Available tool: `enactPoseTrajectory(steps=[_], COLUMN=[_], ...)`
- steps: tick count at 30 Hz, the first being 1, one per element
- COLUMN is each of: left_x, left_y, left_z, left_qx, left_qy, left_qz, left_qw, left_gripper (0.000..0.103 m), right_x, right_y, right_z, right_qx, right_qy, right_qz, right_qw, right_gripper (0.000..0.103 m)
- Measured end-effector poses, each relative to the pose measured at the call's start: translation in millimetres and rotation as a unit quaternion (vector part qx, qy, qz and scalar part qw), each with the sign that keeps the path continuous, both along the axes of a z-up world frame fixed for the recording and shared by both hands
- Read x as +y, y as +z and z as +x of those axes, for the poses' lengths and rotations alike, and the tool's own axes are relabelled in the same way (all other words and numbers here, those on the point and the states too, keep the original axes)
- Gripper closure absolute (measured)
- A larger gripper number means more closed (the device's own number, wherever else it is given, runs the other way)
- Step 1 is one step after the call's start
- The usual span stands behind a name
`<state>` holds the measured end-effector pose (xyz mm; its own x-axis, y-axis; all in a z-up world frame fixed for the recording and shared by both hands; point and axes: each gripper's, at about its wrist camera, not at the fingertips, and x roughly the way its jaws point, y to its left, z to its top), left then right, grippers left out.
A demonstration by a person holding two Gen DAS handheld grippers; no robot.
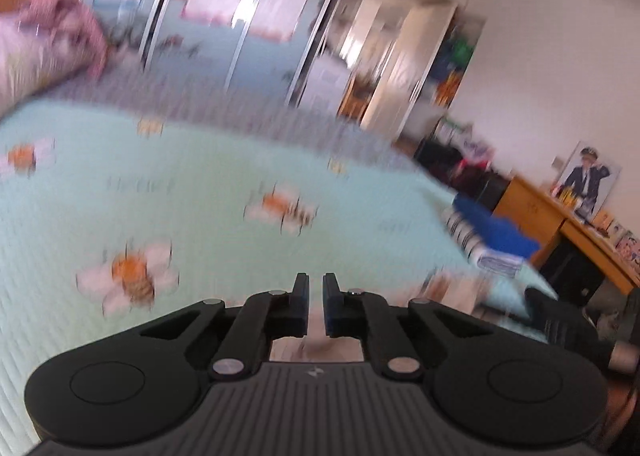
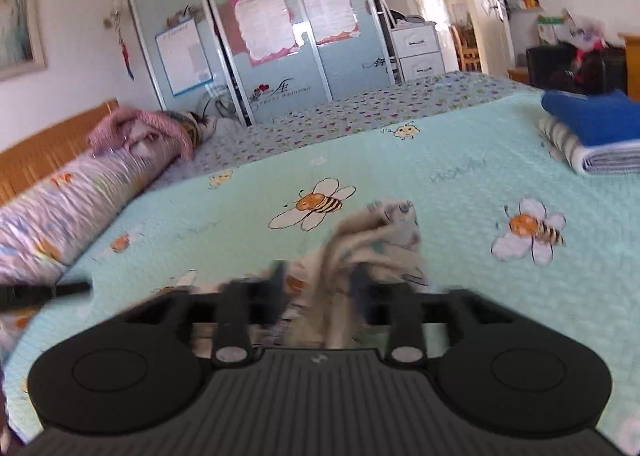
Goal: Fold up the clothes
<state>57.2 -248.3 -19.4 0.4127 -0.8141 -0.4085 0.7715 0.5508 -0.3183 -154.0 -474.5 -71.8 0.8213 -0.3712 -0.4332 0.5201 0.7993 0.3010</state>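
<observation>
A crumpled pale cream garment [image 2: 372, 240] is seen bunched between the spread fingers of the right gripper [image 2: 318, 280] above the mint-green bee-print quilt [image 2: 460, 160], apparently being gathered for folding; whether it is pinched is lost to blur; the left gripper [image 1: 316, 296] is pressed nearly together, with pale cloth glimpsed behind; folded blue and striped towels [image 2: 596, 128] are stacked well apart at the edge, presumably finished.

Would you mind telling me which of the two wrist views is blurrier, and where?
Left wrist view: bedspread and wardrobe smear throughout, though the left gripper is sharp. Right wrist view: the room is mostly crisp; the right gripper and bunched garment blur.
</observation>
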Motion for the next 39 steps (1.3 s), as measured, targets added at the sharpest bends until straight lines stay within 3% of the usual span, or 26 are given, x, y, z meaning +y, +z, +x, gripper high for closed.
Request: enactPoseTrajectory(steps=[3,6,11,15,16,17,18,20,23,25,27,28,30,31,34,36,39], left_x=[-1,9,41,67,71,73,74,75,75,71,64,59,50,45,36,32,21], left_y=[-2,-24,-64,-81,-84,-87,-86,-84,-81,-80,-79,-80,-84,-87,-96,-103,-117], left_z=[4,0,-16,-15,-16,-15,-15,-16,-17,-19,-21,-22,-25,-26,-34,-37,-32], left_qx=[0.007,0.043,0.082,0.109,0.114,0.118,0.12,0.117,0.115,0.115,0.114,0.117,0.131,0.142,0.162,0.174,0.209], left_qy=[0.028,0.039,0.056,0.077,0.08,0.082,0.081,0.074,0.065,0.056,0.046,0.039,0.026,0.018,-0.005,-0.018,-0.028], left_qz=[0.023,0.045,0.092,0.113,0.117,0.119,0.12,0.118,0.107,0.099,0.092,0.09,0.085,0.084,0.098,0.112,0.119], left_qw=[0.9993,0.9973,0.9908,0.9846,0.9833,0.9824,0.9822,0.9833,0.9853,0.9868,0.9881,0.9883,0.9873,0.9862,0.9819,0.9781,0.9701], left_gripper=[0.096,0.096,0.087,0.087,0.087,0.087,0.087,0.086,0.086,0.086,0.084,0.082,0.08,0.08,0.075,0.065,0.063], right_x=[27,57,86,110,115,119,121,121,117,120,124,124,123,122,129,123,88], right_y=[-19,-44,-79,-94,-99,-104,-108,-98,-53,-17,12,19,20,11,-19,-20,-17], right_z=[-4,3,42,79,89,98,104,101,76,49,24,14,1,-2,-9,-19,-31], right_qx=[0.032,0.047,0.073,0.106,0.121,0.137,0.149,0.147,0.125,0.116,0.11,0.108,0.109,0.114,0.139,0.106,0.061], right_qy=[0.009,0.07,0.143,0.166,0.171,0.176,0.178,0.174,0.144,0.126,0.132,0.157,0.21,0.231,0.228,0.194,0.122], right_qz=[0.019,0.07,0.156,0.142,0.144,0.144,0.138,0.115,0.001,-0.105,-0.182,-0.184,-0.15,-0.117,-0.095,-0.081,-0.029], right_qw=[0.999,0.994,0.975,0.97,0.967,0.964,0.963,0.967,0.982,0.98,0.968,0.964,0.96,0.959,0.959,0.972,0.99], right_gripper=[0.043,0.043,0.042,0.043,0.055,0.093,0.095,0.096,0.096,0.096,0.096,0.09,0.06,0.03,0.029,0.028,0.026])
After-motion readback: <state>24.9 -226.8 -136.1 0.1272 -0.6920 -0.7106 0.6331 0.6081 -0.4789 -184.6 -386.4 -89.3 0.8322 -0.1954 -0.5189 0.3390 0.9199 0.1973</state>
